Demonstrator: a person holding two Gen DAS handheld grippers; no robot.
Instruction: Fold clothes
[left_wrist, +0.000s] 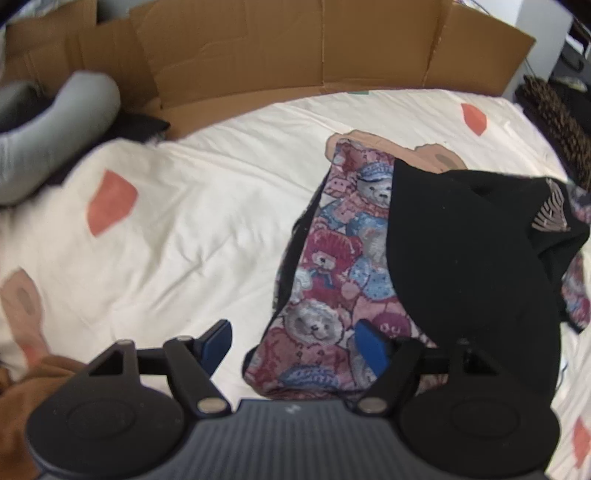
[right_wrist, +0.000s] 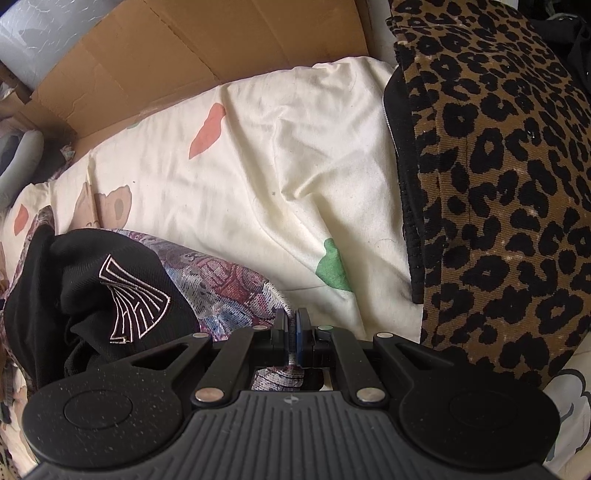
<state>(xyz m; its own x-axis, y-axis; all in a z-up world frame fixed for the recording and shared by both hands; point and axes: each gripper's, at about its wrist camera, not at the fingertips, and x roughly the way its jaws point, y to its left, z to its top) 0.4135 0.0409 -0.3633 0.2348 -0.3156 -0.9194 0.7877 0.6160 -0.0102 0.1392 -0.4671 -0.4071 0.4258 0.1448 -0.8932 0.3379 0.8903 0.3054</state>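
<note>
no words or numbers are showing clearly enough to read. the black garment (right_wrist: 96, 288) is wearing a stitched sign made of thin pale lines, but it is not spelling anything. the teddy-bear cloth (left_wrist: 325, 280) is showing tiny marks on one bear, too blurry to read.

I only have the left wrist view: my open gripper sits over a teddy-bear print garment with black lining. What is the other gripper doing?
Observer: The right gripper is shut on the teddy-bear print garment.
Operator: Anything beside it I cannot see properly?
Observer: A leopard-print garment with black trim lies to its right on the cream bedsheet.
Operator: Any marking on the black lining?
Observer: A pale line-stitched logo.
</note>
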